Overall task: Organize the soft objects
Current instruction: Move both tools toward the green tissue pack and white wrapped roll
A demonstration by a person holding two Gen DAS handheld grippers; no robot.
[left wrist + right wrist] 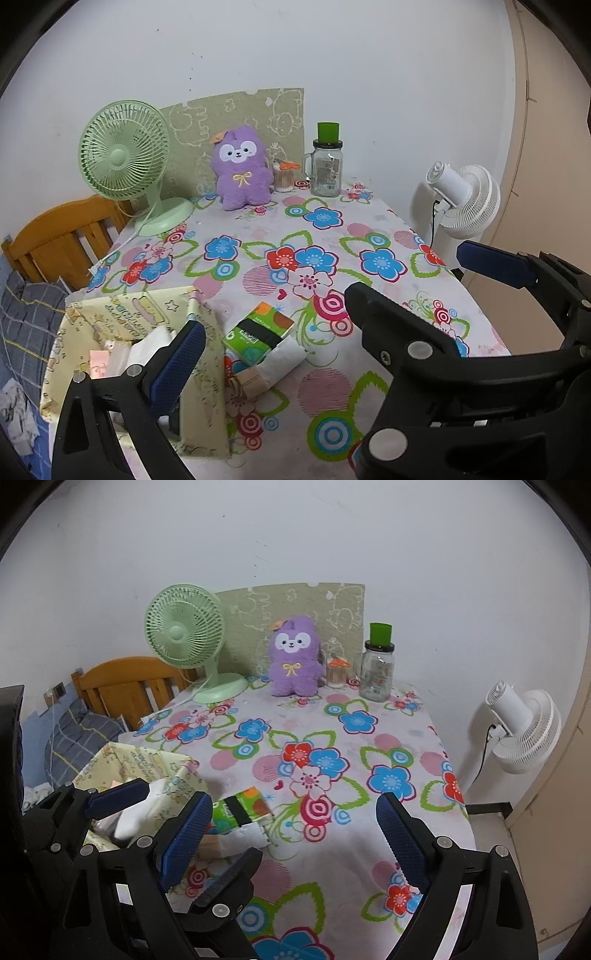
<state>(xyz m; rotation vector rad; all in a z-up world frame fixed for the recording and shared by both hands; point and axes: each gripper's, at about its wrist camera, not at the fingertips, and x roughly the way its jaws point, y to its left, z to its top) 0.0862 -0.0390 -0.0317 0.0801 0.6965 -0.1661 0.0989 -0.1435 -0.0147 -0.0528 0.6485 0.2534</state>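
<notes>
Grippers left (354, 295) and right (293, 836): blue-padded jaws spread wide, holding nothing; lettering on green tissue packet (258, 328) near table's front-left corner unreadable

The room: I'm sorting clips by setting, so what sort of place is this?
Probably a bedroom at home: a floral-cloth table against a white wall, an orange wooden bed headboard with blue plaid bedding beside it, and a purple plush toy on the table.

Left tool (325, 332) open, empty, over worktop (369, 229). Fabric bin (207, 369) at near-left edge; tissue pack (260, 326), rolled cloth (273, 363) just right of bin.
</notes>
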